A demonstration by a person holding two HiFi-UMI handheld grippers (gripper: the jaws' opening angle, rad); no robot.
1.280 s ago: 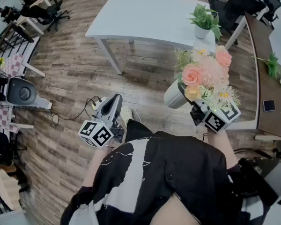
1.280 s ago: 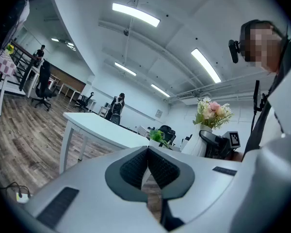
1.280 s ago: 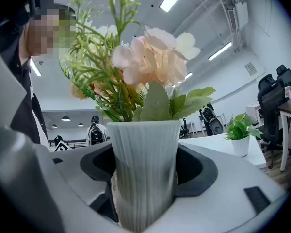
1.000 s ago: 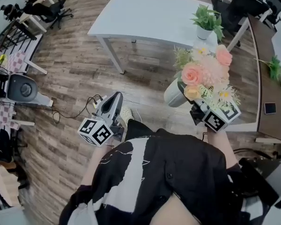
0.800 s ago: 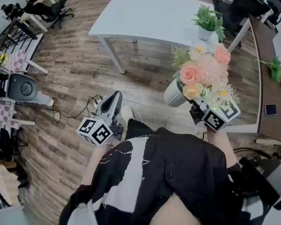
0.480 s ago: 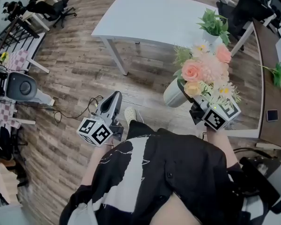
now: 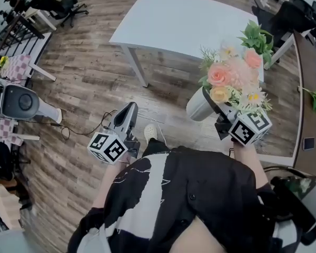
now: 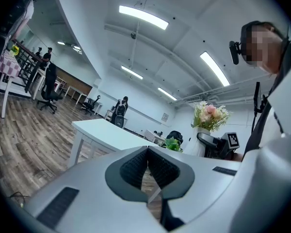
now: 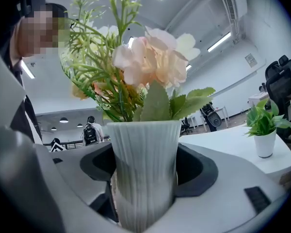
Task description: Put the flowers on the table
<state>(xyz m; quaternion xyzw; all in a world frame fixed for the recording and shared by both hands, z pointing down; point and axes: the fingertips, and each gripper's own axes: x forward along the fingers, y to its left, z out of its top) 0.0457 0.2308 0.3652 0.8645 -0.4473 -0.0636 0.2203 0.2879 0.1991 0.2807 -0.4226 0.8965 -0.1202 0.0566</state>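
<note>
Seen from above, a person in a black and white top [image 7: 168,204] stands on a wood-plank floor [image 7: 79,83], holding a two-jaw gripper in each hand. The right gripper [image 7: 202,103] is clamped on a pale ribbed vase [image 7: 196,108], its dark pads pressing on both sides of the vase's lower body. The vase tilts away from the person and is held in the air, clear of any surface. It holds the flowers [image 7: 230,77]: pink and peach blooms, small white daisies and green sprigs. The white table [image 7: 179,17] stands ahead across the floor, well apart from the vase and bare over most of its top. A small potted plant [image 7: 258,36] seems to stand at the table's right end, though the bouquet hides its pot from above. The left gripper [image 7: 129,111] points forward at the person's left side, its jaws pressed together with nothing between them. One light shoe [image 7: 149,133] shows just below it. Black office chairs [image 7: 55,5] stand at the upper left.
</note>
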